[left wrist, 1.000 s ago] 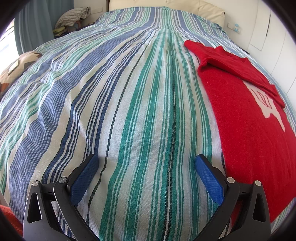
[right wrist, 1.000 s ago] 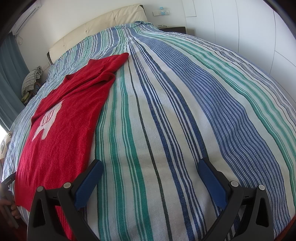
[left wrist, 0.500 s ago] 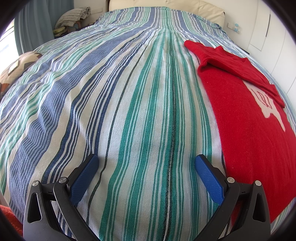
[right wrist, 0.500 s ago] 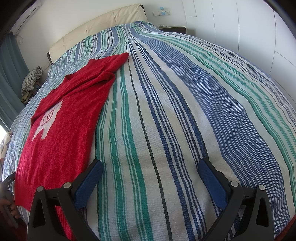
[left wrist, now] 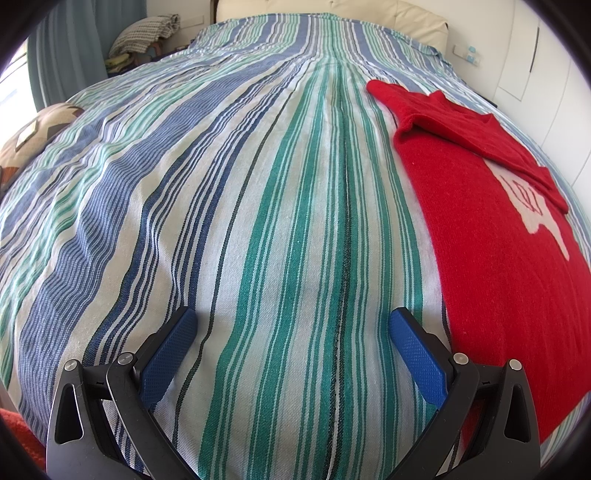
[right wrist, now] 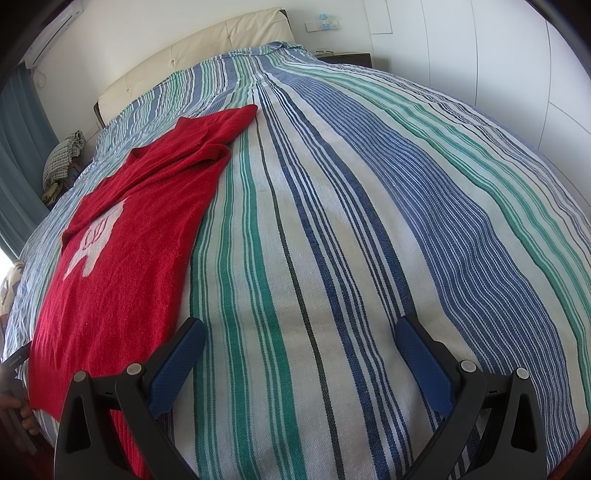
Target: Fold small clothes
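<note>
A small red sweater [left wrist: 491, 236] with a white figure on its front lies flat on the striped bedspread [left wrist: 258, 184], one sleeve folded across its chest. In the left wrist view it lies to the right of my left gripper [left wrist: 293, 325], which is open and empty just above the bedspread. In the right wrist view the sweater [right wrist: 122, 258] lies to the left of my right gripper [right wrist: 301, 334], which is open and empty, its left finger beside the sweater's near edge.
A cream headboard [right wrist: 192, 59] stands at the far end of the bed. White wardrobe doors [right wrist: 480, 55] line the right side. A patterned cushion [left wrist: 33, 133] lies at the bed's left edge, with a pile of cloth [left wrist: 144, 33] and a curtain beyond.
</note>
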Available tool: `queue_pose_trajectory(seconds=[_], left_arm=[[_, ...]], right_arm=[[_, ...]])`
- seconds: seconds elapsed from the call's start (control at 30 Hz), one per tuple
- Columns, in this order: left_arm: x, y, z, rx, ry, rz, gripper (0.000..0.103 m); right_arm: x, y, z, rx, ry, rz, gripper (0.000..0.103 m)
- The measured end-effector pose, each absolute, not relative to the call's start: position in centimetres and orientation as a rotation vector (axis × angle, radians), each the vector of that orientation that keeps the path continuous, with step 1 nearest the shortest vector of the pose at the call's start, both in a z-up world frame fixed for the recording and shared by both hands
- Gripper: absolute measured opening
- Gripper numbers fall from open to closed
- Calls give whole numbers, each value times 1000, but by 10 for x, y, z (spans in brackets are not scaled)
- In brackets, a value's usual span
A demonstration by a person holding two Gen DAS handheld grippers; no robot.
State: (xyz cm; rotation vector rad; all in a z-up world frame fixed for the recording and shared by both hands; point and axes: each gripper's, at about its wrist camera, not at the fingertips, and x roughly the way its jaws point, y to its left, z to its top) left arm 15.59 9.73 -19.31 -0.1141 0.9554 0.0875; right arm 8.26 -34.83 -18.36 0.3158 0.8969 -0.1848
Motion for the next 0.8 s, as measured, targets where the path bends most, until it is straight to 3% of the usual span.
queue_pose_trajectory(seconds=[0.8], left_arm=[[156,99,-194,-88,969,61,102]], right_arm=[[77,-349,-176,312,911,-175,102]])
